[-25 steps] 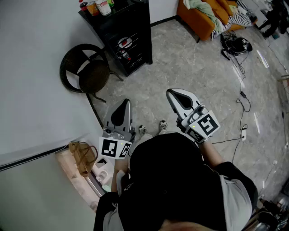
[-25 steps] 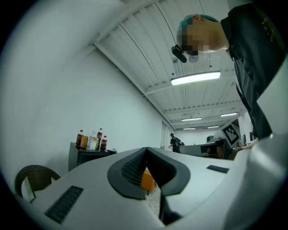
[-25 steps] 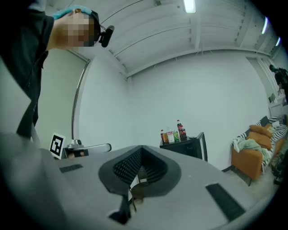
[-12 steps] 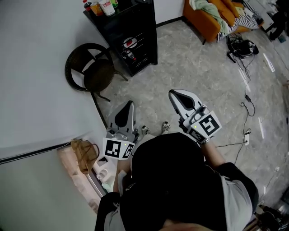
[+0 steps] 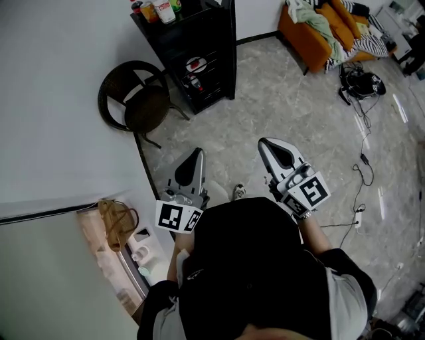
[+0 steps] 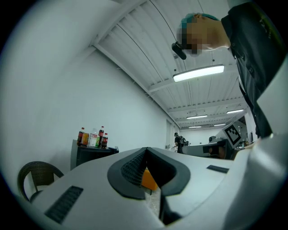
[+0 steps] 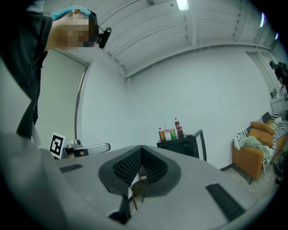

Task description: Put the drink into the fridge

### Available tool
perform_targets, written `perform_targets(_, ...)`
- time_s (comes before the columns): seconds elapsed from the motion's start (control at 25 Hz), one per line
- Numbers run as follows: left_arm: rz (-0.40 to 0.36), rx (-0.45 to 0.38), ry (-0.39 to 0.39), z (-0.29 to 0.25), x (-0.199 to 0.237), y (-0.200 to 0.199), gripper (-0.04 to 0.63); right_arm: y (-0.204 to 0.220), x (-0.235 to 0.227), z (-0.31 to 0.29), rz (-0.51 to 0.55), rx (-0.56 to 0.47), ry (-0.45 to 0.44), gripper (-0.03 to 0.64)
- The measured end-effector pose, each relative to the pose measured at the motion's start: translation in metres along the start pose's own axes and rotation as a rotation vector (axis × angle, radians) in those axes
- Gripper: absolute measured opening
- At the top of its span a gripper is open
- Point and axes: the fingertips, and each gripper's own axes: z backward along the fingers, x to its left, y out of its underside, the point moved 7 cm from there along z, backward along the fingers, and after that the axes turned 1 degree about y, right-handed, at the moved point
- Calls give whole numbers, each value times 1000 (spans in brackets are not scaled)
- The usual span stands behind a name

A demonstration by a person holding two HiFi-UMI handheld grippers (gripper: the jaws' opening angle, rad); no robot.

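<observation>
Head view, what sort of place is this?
Likely an open workspace or lab, not a home: strip lights on a bare ribbed ceiling, cables trailing across the floor, an orange sofa.

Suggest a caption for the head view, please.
Left gripper and right gripper, both shut, aimed at a black shelf topped with drinks.

Person (image 5: pixel 252 279) is wearing a black top with light grey sleeves (image 5: pixel 348 299) and a light-coloured shoe (image 5: pixel 238 192). The gripper views are showing a teal head cover (image 6: pixel 198 17) and a small black head camera (image 6: pixel 178 50) sitting on a short stalk. Left gripper (image 5: pixel 195 157) and right gripper (image 5: pixel 267 145) are both wearing pale grey shells with black ribbed insets round the jaws. Each is carrying a marker cube (image 5: pixel 175 216) with black-and-white square codes.
</observation>
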Motion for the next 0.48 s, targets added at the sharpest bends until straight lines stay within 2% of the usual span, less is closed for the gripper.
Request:
perform_targets(0.2,17,16,-27,-11,12,6,9,2,-21,-9,-20,34,41,3)
perform_targets(0.48,3,-3,-56,-45,60,8,9,5,-51,-52,-48,66,70,3)
